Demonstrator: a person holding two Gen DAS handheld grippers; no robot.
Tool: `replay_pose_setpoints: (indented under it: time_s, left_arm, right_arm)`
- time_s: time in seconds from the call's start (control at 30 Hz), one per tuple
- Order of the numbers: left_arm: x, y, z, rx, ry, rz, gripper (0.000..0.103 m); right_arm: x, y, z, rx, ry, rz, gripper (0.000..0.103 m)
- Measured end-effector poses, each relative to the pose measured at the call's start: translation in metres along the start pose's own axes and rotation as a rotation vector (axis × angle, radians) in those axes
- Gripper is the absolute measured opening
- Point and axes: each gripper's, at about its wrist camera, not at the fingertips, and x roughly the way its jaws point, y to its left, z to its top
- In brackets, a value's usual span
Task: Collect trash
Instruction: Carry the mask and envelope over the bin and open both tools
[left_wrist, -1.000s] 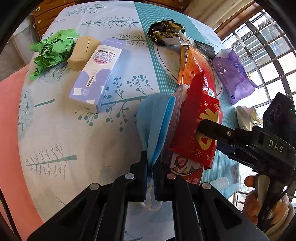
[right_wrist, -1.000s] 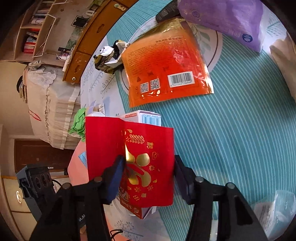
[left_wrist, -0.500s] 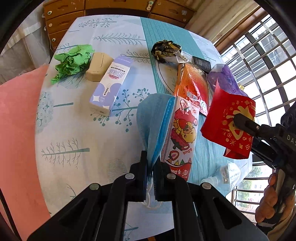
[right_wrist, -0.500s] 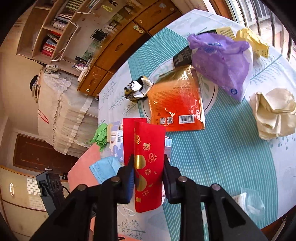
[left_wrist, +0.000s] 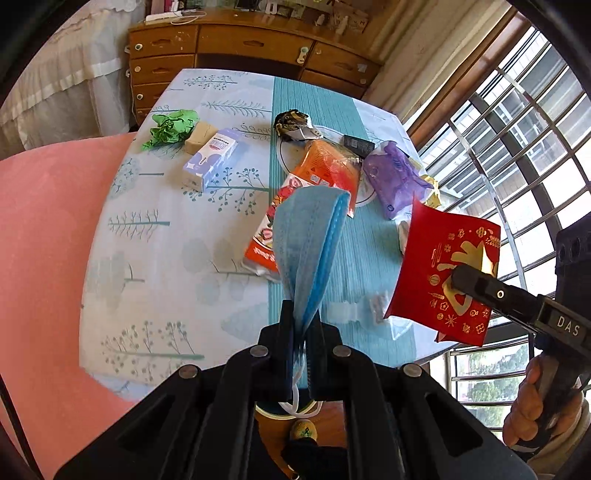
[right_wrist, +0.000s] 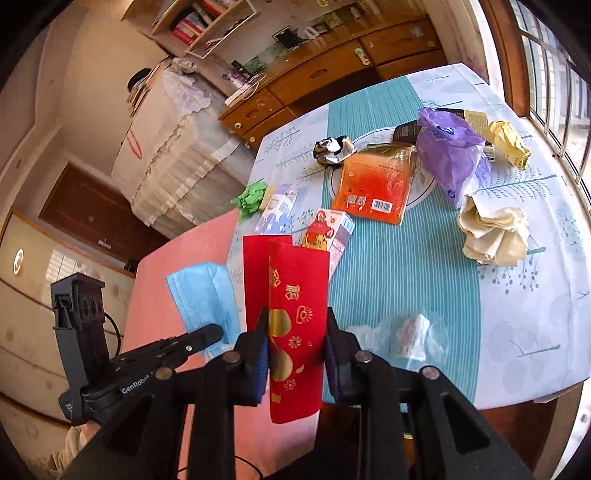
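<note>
My left gripper (left_wrist: 301, 328) is shut on a folded blue face mask (left_wrist: 310, 236) and holds it up above the table's near edge. The mask also shows in the right wrist view (right_wrist: 201, 295). My right gripper (right_wrist: 295, 339) is shut on a red envelope with gold print (right_wrist: 295, 314), held off the table at its front right; it also shows in the left wrist view (left_wrist: 447, 273). On the tablecloth (left_wrist: 162, 258) lie an orange packet (right_wrist: 373, 181), a purple bag (right_wrist: 448, 147), crumpled cream paper (right_wrist: 495, 232) and a red-and-white snack box (right_wrist: 328, 229).
Green crumpled paper (left_wrist: 170, 125), a tan block (left_wrist: 199, 136), a lilac carton (left_wrist: 210, 158) and a dark crumpled wrapper (left_wrist: 291, 122) lie farther back. A clear plastic wrapper (right_wrist: 410, 336) lies near the front edge. A pink chair (left_wrist: 44, 240) stands left; window bars right.
Both grippers have lifted and pulled back from the table with the mask and the red envelope. The snack box that the envelope covered now lies in the open.
</note>
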Motion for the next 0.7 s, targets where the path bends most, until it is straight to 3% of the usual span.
replay_pose_setpoints:
  time_s: [0.27, 0.5, 0.7]
  left_arm:
    - [-0.017, -0.055, -0.104, -0.093, -0.028, 0.012, 0.003]
    - [0.0, -0.083, -0.167, -0.083, 0.078, 0.059, 0.003]
    - [0.043, -0.077, -0.203, -0.117, 0.164, 0.054, 0.004]
  right_arm:
    - [-0.044, -0.019, -0.073, -0.155, 0.082, -0.007, 0.025]
    - [-0.05, -0.043, -0.132, -0.166, 0.16, -0.047, 0.025]
    - [-0.01, -0.078, -0.188, -0.12, 0.243, -0.129, 0.025]
